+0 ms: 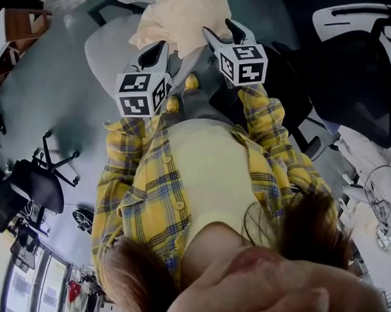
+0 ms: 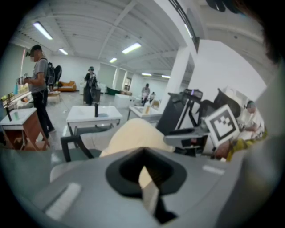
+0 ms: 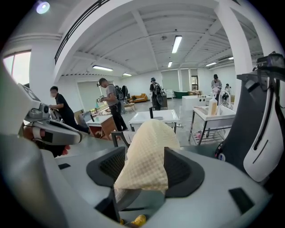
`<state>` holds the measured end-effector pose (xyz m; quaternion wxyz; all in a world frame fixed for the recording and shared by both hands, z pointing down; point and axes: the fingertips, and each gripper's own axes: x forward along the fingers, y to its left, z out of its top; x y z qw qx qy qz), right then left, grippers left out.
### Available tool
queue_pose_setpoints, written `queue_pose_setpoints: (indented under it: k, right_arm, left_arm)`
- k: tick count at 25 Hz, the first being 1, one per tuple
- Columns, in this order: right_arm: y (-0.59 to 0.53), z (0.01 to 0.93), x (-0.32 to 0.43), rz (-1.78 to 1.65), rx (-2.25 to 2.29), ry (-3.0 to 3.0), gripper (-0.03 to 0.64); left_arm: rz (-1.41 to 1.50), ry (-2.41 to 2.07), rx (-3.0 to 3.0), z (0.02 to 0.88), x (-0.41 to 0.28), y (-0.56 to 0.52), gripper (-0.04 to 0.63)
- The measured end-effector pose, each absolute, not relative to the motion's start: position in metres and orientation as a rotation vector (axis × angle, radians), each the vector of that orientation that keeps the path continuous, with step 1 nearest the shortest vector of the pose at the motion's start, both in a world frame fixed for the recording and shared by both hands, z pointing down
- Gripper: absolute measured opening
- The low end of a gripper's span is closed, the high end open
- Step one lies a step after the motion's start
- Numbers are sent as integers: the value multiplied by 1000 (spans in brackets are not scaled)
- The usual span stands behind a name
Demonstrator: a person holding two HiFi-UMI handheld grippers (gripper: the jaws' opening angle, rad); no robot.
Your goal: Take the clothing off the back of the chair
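The left arm [image 1: 127,136] and right arm [image 1: 266,113], both in yellow checked sleeves, reach forward side by side and tilt downward, the left tool [image 1: 156,50] with jaws pinched shut on a thin fold of cloth [image 2: 143,176], the right tool [image 1: 220,28] just beside it with jaws wide apart, cloth draped loosely between them.

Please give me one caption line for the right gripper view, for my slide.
Right tool, jaws open, with a cream cloth between them; people and tables stand behind.
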<state>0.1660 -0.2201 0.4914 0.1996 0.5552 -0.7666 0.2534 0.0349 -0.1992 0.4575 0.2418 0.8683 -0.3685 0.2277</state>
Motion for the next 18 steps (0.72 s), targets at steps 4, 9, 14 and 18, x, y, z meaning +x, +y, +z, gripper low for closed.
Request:
queue_pose_setpoints:
  k: [4,9,14,18]
  right_arm:
    - [-233,495,167,699,1561,-2150,252]
    - [-246,501,167,726,1542,-2159,265]
    - [-256,510,166,751,1507,-2158,276]
    - [-257,521,162,762,1479,-2143,276]
  left_arm:
    - [620,-1019,2360,462,36,-207,5]
    - [627,-1009,2340,468,41,-212,5]
    - [629,-1021,2322,471,44,-216,5]
    - [639,-1031,2308,474,43,-216,5]
